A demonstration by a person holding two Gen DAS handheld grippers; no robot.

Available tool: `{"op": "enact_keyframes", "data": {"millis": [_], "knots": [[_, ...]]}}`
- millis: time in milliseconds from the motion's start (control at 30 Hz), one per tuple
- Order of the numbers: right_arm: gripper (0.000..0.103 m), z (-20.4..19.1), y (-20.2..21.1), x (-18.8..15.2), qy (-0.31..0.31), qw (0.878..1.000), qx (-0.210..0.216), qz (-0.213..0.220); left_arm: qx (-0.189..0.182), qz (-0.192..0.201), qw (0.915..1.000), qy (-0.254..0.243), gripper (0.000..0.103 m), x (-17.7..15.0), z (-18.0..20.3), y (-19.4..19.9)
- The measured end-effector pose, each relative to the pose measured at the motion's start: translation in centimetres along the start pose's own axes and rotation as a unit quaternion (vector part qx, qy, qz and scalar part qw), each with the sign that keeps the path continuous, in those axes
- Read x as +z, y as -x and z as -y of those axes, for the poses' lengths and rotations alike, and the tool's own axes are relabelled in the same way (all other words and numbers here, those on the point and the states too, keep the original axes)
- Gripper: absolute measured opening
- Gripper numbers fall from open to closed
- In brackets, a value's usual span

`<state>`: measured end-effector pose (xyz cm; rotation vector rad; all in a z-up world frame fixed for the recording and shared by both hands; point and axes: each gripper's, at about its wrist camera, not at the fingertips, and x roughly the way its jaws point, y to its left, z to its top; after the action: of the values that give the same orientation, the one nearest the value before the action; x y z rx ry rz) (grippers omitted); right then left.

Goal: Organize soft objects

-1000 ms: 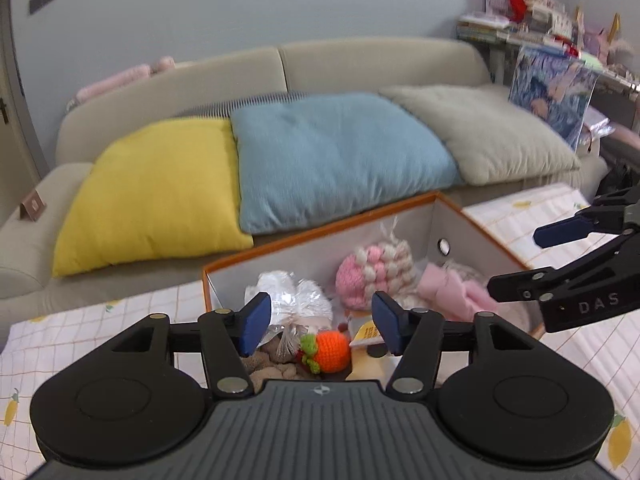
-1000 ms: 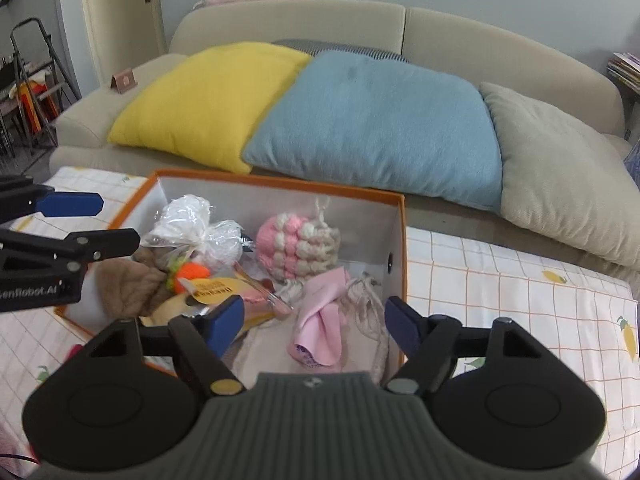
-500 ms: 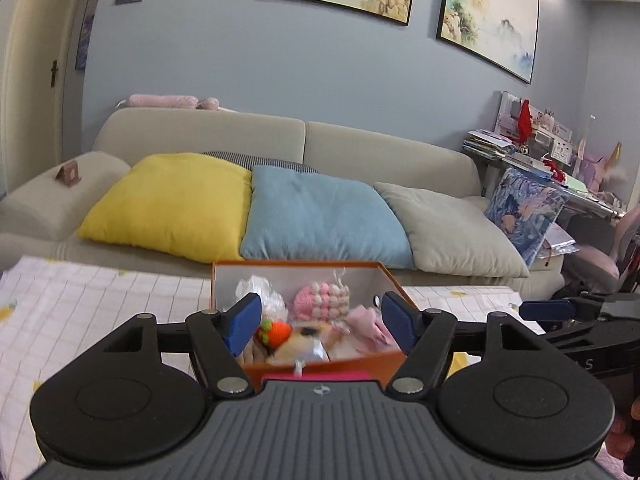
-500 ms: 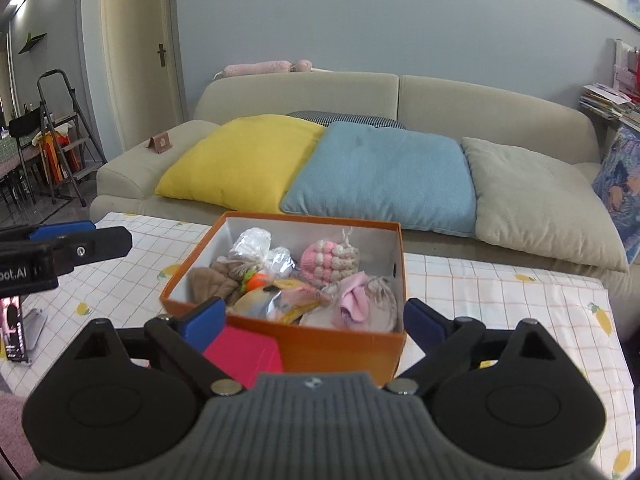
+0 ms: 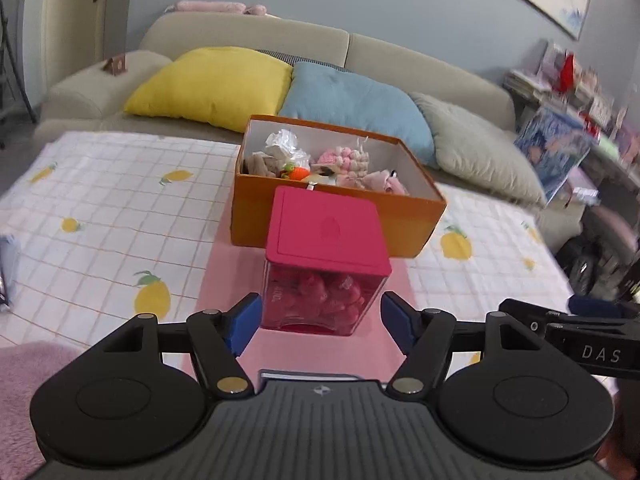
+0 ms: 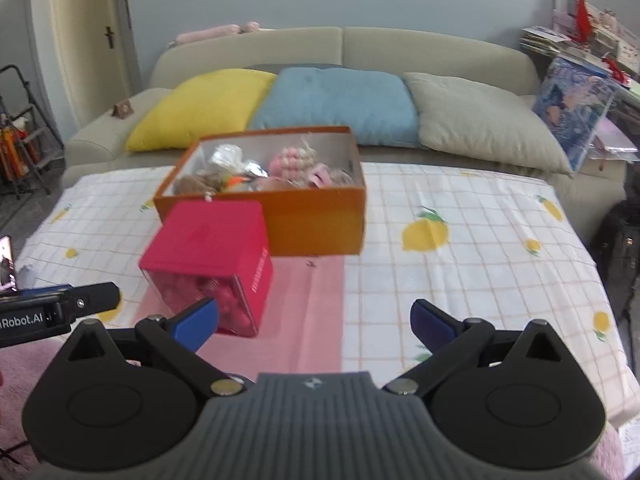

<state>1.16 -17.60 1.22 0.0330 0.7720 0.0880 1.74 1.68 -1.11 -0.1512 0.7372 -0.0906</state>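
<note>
Two grippers, left gripper and right gripper, both spread wide and empty, face one pink-lidded container before one orange box and three cushions.

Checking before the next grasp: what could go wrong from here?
1. The left tongs are open, level with the clear walls of the pink-lidded container; a squeeze there may slip, or push it into the orange box close behind.
2. The lid is still on, so nothing can go in yet.
3. The right tongs sit off to its side, not lined up to help.
</note>
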Motion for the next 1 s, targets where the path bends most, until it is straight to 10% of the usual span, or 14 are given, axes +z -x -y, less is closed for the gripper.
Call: {"op": "enact_keyframes", "data": {"millis": [500, 1000], "knots": [[0.1, 0.2, -1.7, -3.0, -0.007, 0.999, -0.025, -0.045, 0.061, -0.047, 0.9956, -0.053, 0.084, -2.3, 1.3, -1.2], [0.1, 1.6, -1.0, -3.2, -0.041, 0.999, -0.017, -0.005, 0.027, -0.025, 0.9953, -0.089, 0.086, -2.6, 2.7, -0.8]]}}
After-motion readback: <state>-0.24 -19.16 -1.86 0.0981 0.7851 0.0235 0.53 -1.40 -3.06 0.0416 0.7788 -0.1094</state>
